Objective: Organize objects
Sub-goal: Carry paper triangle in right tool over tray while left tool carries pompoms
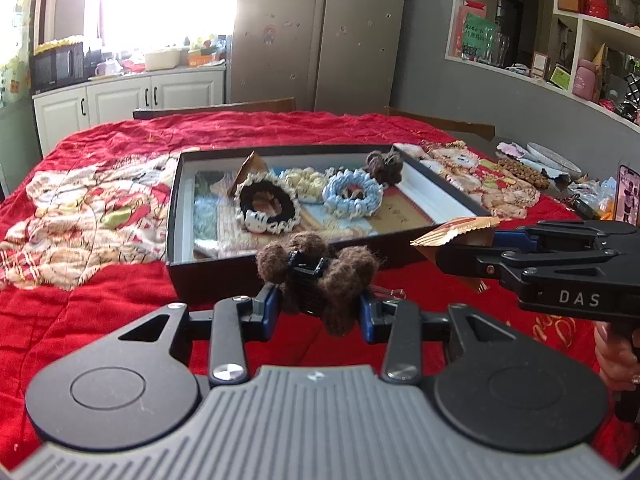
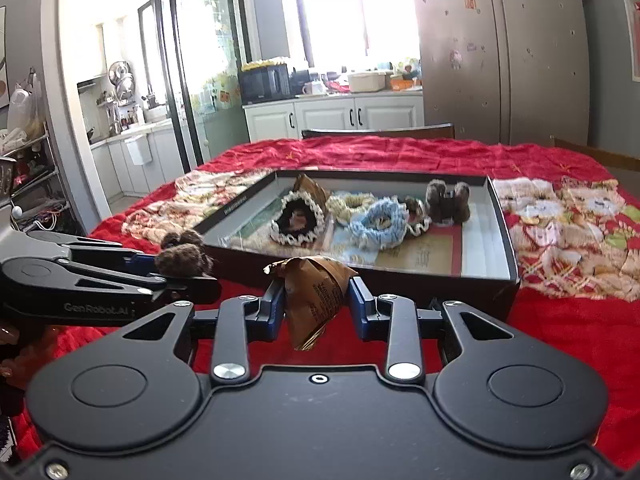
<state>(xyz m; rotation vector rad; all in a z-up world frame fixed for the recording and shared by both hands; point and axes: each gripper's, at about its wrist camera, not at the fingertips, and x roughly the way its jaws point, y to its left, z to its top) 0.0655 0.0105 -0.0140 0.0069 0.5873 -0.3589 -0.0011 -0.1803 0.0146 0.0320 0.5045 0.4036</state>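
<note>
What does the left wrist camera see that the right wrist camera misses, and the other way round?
Only the left wrist view shows the white wall shelves, a phone and clutter at the table's right edge, and the black clip in the brown fuzzy hair clip that the left gripper holds. Only the right wrist view shows the glass sliding door, the kitchen beyond it, and the print on the brown wrapper in the right gripper. Both show the black box of scrunchies, the red quilt, the fridge and both grippers.
</note>
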